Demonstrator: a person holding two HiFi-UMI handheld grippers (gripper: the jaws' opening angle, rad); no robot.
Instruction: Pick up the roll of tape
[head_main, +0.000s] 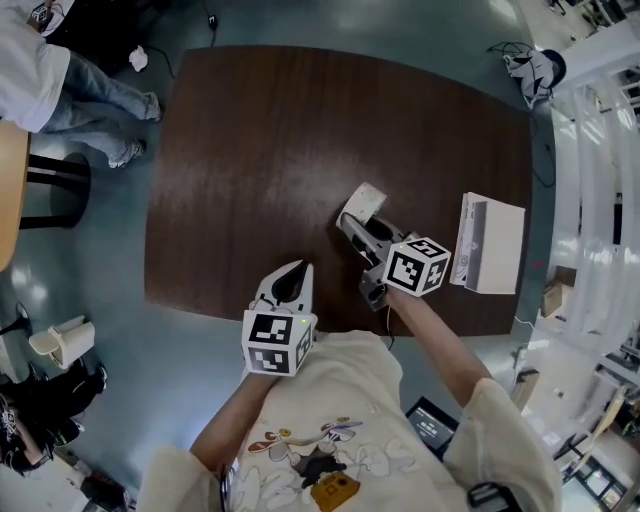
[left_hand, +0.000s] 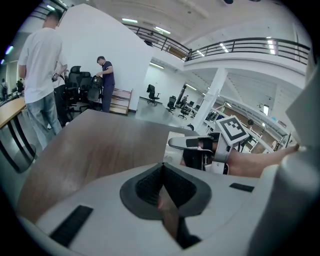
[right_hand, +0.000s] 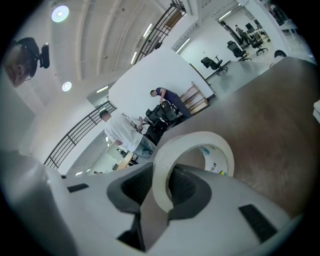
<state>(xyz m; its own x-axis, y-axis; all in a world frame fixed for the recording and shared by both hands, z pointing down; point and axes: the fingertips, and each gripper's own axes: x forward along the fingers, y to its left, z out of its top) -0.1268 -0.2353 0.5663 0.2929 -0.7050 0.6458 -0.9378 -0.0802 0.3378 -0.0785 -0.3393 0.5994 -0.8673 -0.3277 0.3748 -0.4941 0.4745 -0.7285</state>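
Observation:
The roll of tape (right_hand: 195, 150) is a pale cream ring, held upright between the pads of my right gripper (right_hand: 159, 187), which is shut on its wall. From the head view the tape (head_main: 366, 203) sticks out past the right gripper (head_main: 355, 225), lifted above the dark wooden table (head_main: 260, 150). My left gripper (head_main: 290, 280) hovers at the table's near edge, jaws shut with nothing between them. In the left gripper view the pads of the left gripper (left_hand: 162, 187) meet, and the right gripper (left_hand: 200, 145) shows ahead with the tape (left_hand: 172, 150) behind it.
A white box (head_main: 490, 243) lies on the table's right side. People stand beyond the far left corner (head_main: 60, 70), near a round wooden table (head_main: 10, 190). Office chairs (left_hand: 80, 82) stand in the background.

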